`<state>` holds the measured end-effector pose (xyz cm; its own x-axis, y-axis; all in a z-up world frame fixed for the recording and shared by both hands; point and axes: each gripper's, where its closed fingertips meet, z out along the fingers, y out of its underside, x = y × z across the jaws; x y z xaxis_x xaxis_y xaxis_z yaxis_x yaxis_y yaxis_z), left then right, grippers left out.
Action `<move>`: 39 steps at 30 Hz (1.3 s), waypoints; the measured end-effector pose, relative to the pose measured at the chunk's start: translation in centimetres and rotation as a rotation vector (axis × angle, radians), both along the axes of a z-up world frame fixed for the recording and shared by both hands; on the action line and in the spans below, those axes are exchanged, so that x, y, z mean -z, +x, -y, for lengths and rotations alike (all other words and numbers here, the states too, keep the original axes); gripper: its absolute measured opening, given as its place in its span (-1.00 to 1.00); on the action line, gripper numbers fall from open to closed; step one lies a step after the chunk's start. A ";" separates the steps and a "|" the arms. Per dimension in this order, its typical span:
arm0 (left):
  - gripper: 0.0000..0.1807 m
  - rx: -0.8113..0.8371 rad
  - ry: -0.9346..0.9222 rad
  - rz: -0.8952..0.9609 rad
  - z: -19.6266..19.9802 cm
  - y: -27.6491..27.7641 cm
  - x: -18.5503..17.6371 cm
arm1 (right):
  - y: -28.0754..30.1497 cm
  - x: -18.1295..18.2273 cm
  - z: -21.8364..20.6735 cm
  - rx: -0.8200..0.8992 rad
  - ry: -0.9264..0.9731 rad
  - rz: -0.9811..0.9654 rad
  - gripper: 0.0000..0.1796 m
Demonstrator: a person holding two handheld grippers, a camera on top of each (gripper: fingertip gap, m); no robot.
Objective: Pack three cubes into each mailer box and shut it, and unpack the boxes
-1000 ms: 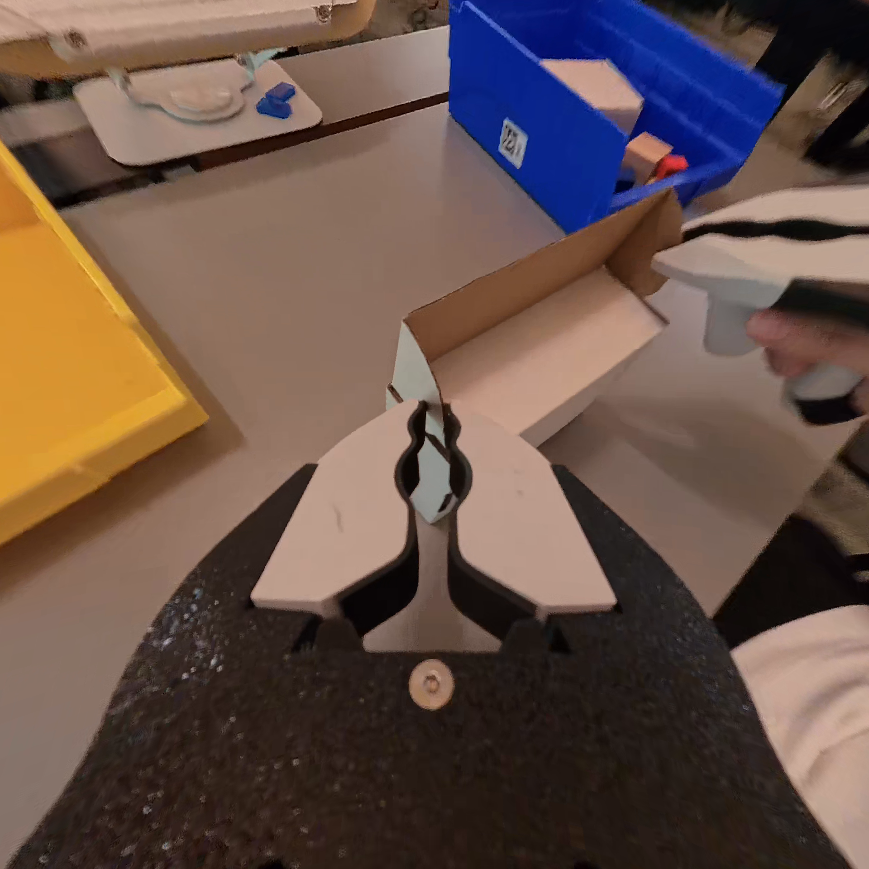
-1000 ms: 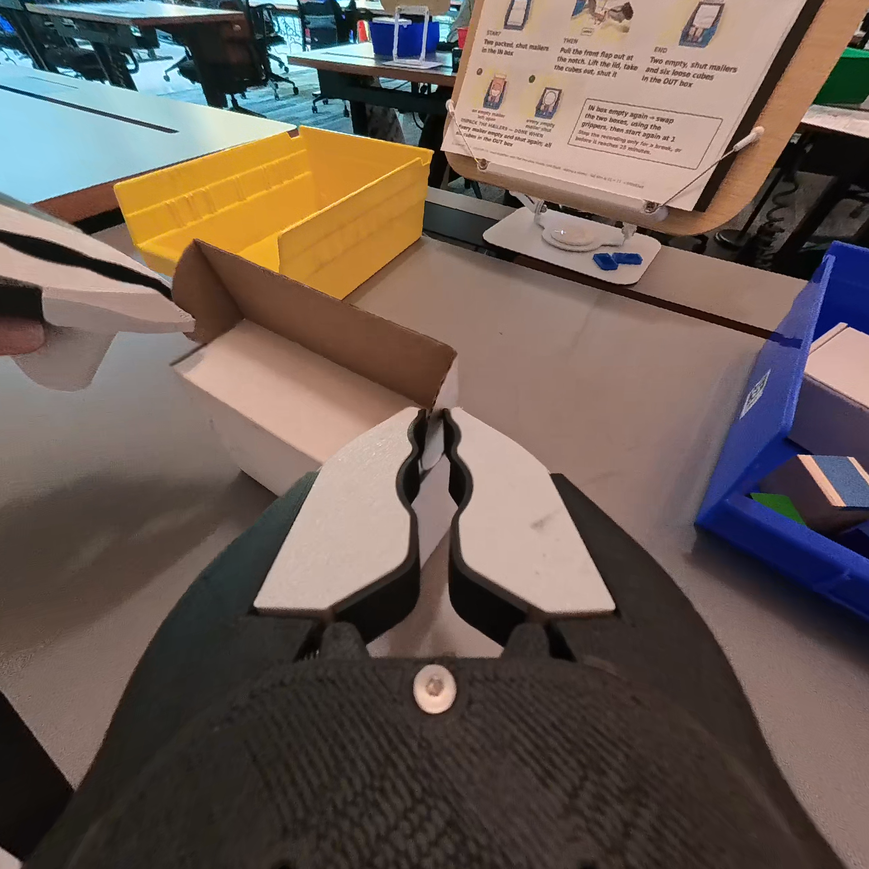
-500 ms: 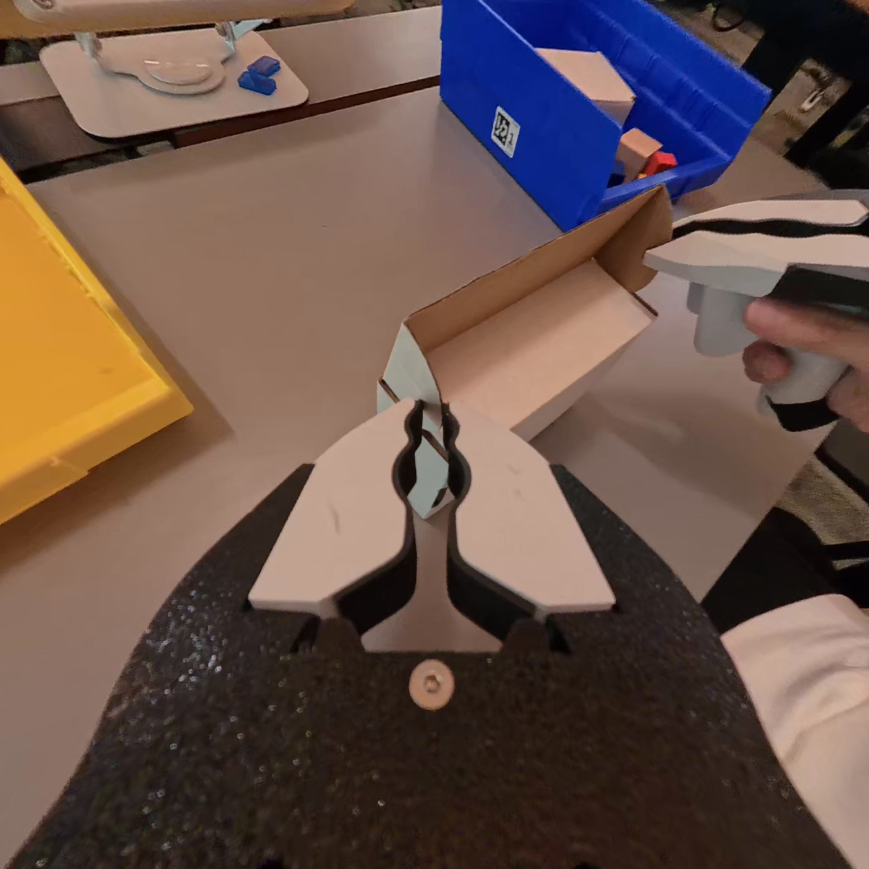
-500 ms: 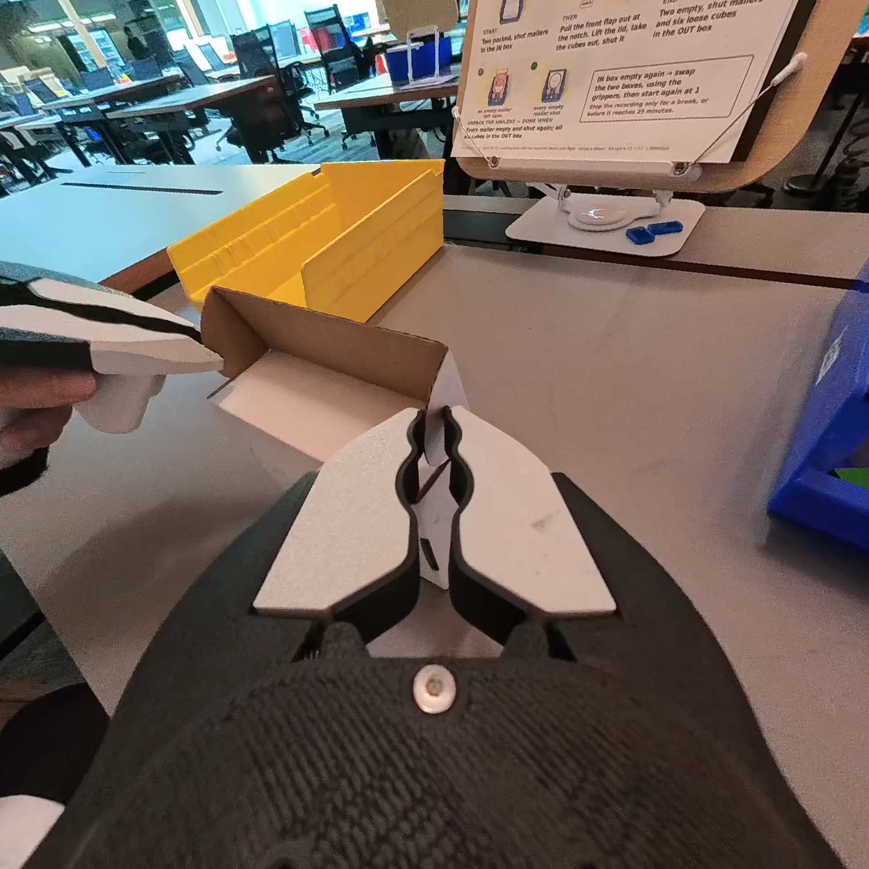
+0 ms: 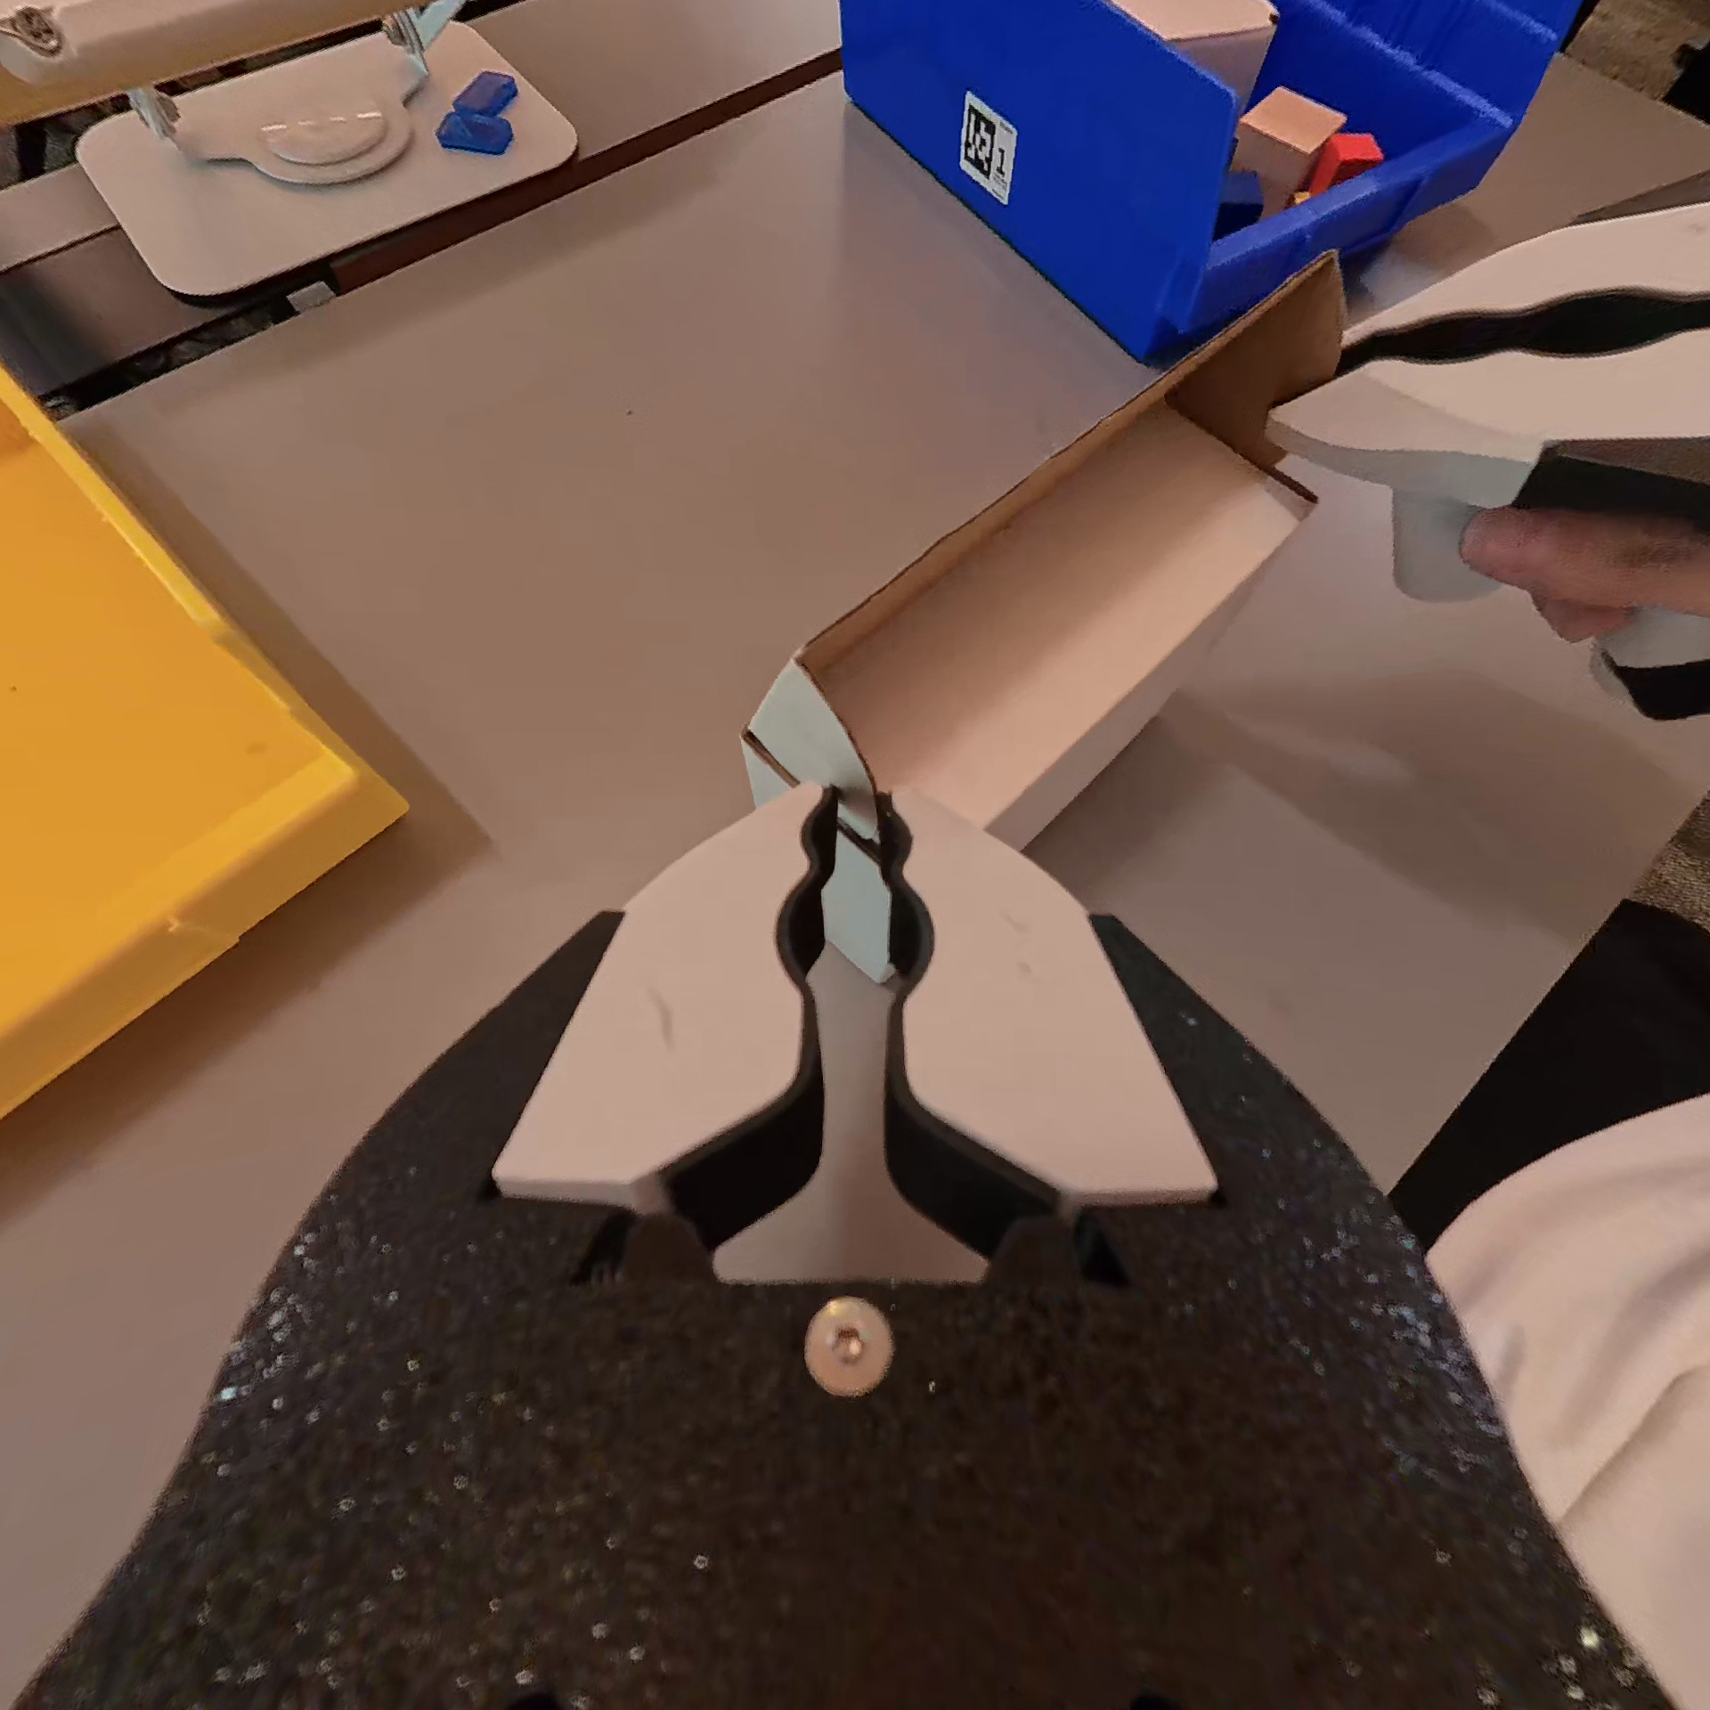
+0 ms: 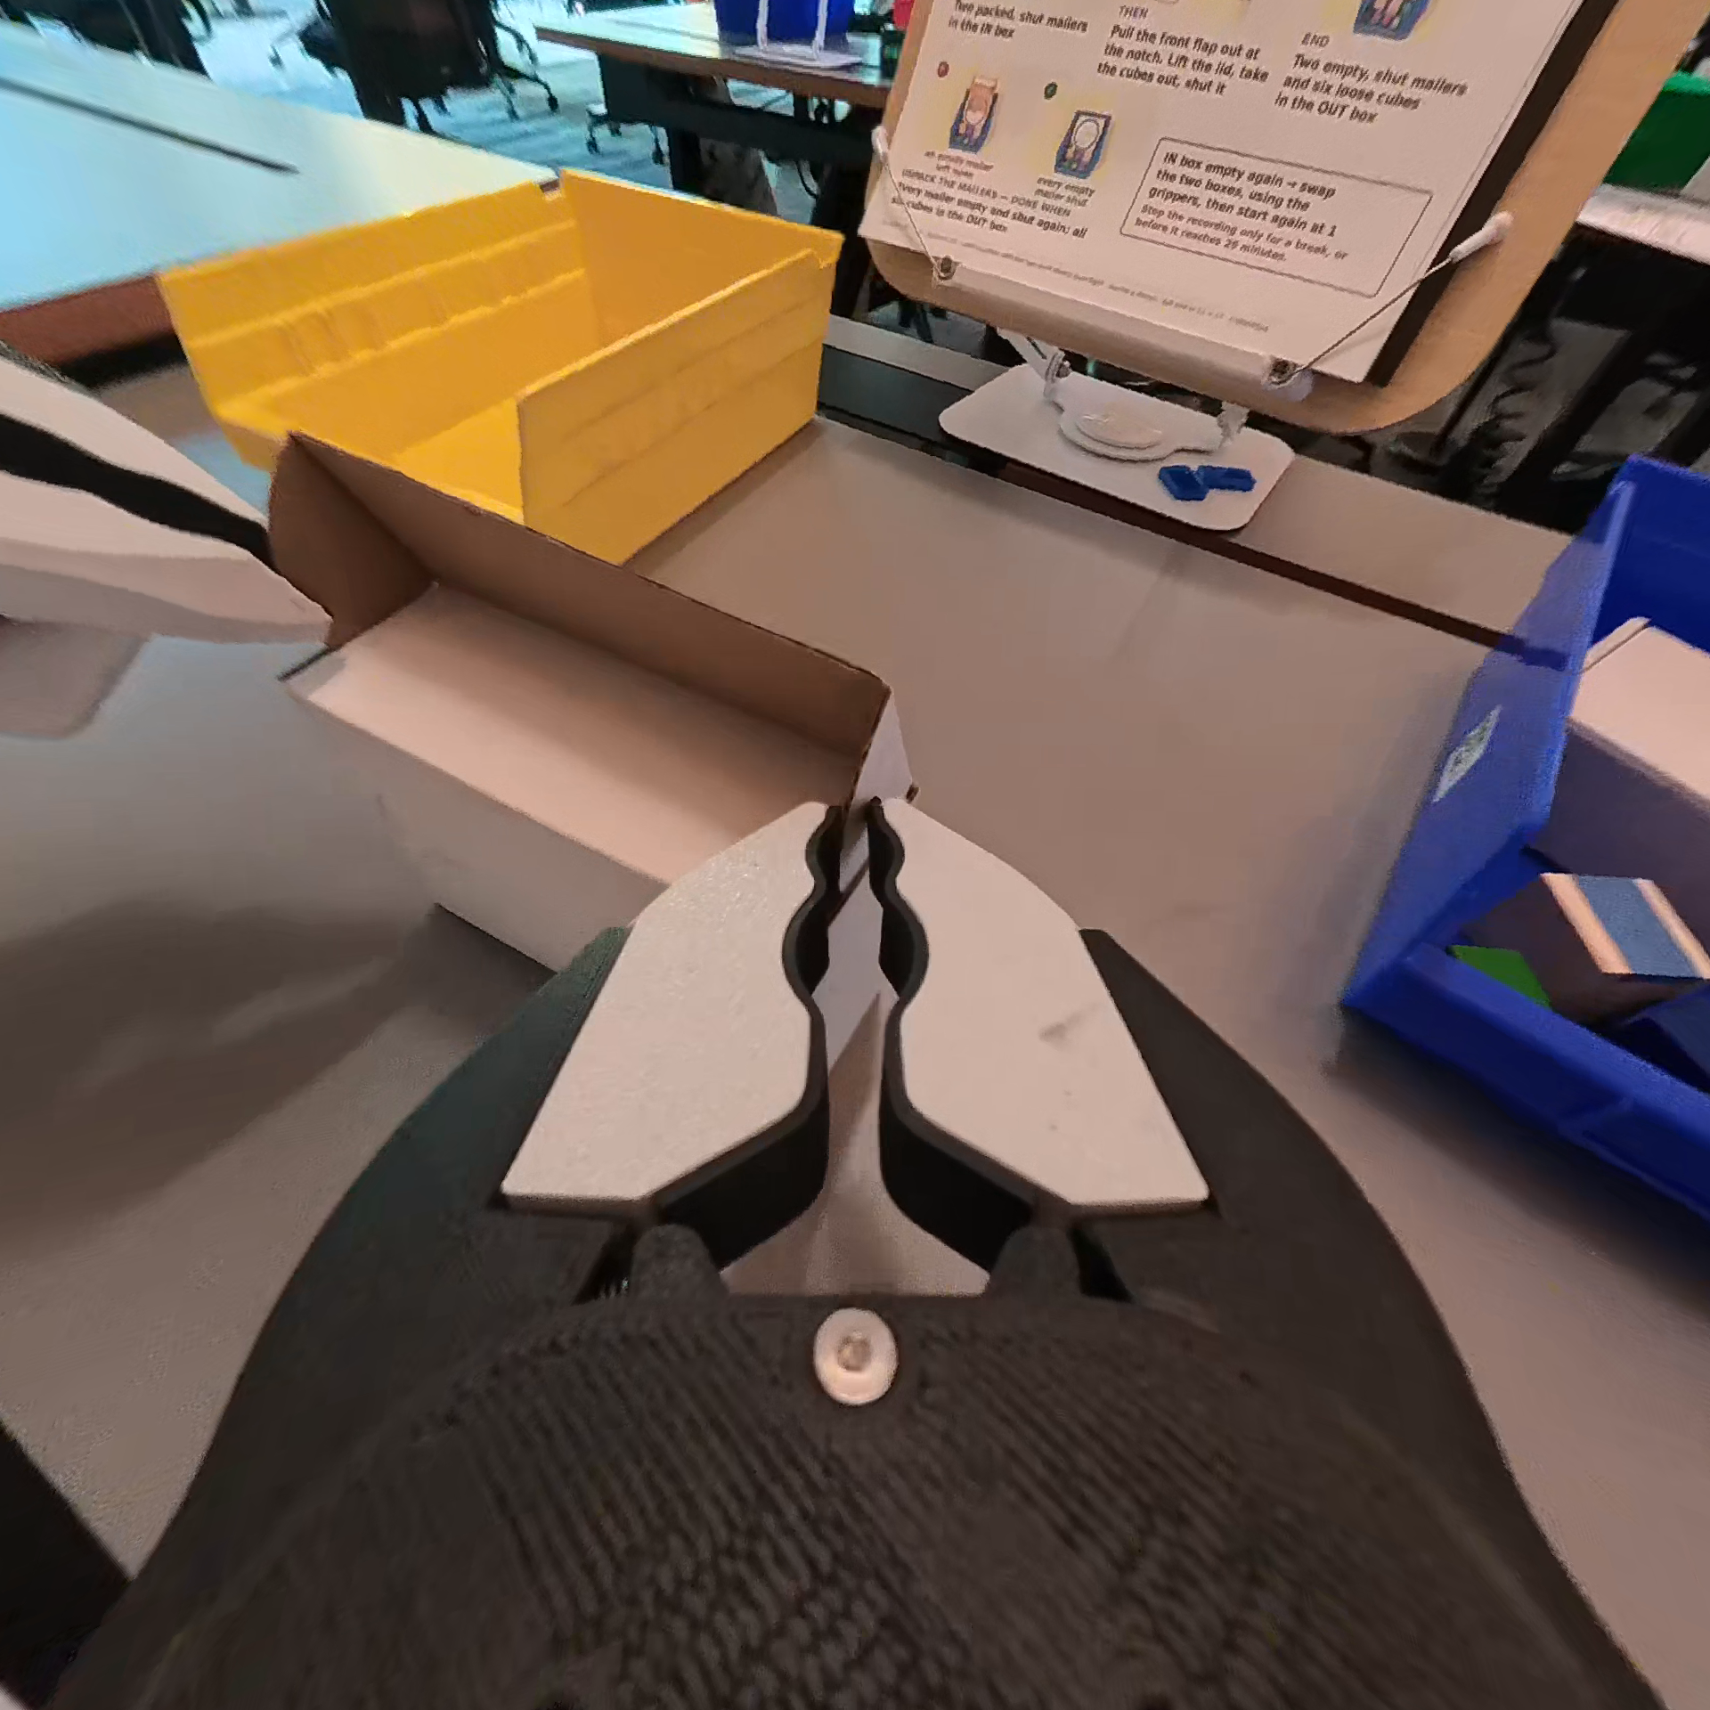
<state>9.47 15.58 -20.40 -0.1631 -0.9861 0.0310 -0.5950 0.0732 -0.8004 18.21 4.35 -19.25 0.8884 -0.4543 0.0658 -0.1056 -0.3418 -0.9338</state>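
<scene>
A sheet (image 6: pixel 1175 157) with printed text and small pictures stands on a holder at the upper right of the right wrist view. The blue bin (image 5: pixel 1092 157) carries a small white sticker (image 5: pixel 988 148) with a black code on its wall. No brand can be seen.

The blue bin is at the upper right of the left wrist view, with some cubes (image 5: pixel 1295 139) inside. The yellow bin (image 5: pixel 139 786) is at the left edge. Two small blue pieces (image 6: pixel 1203 481) lie on the white base of the holder. Nothing stands between the tongs and the box.

The box (image 5: pixel 1064 629) lies at the centre on the grey tabletop (image 5: pixel 648 416). It is white outside and brown inside. Its front flap stands up along the far side, with a small side flap at each end.

The left tongs (image 5: pixel 856 814) are closed on the side flap at the near end in the left wrist view. The right tongs (image 6: pixel 856 819) are closed on the side flap at the other end.
</scene>
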 end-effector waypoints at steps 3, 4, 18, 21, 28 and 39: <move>-0.91 0.028 0.005 -0.016 0.1 -0.2 0.4 | 0.1 0.4 0.0 0.019 -0.053 0.064 -0.94; -0.91 0.046 -0.008 -0.012 0.2 -0.2 0.4 | 0.1 0.4 0.0 0.023 -0.064 0.081 -0.94; -0.96 0.016 -0.188 0.259 -3.5 -1.1 -4.6 | -0.5 -0.2 0.1 -0.037 -0.126 0.174 -0.89; -0.96 0.018 -0.094 0.268 -3.1 -0.6 -4.4 | -0.2 -4.2 0.7 -0.040 -0.037 0.287 -0.92; -0.97 0.042 0.088 0.240 -2.4 0.1 -3.1 | 1.9 -6.9 -1.4 -0.192 -0.397 0.842 -1.00; -1.00 0.021 0.289 0.318 -3.6 0.9 -3.4 | 0.7 -2.7 -2.3 -0.305 -0.630 0.923 -1.00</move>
<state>10.38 19.18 -17.04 -0.1406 -0.9432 -0.3011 -0.3181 0.3310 -0.8884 18.89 6.63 -16.52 0.4514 0.1152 0.8848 0.6946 -0.6678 -0.2674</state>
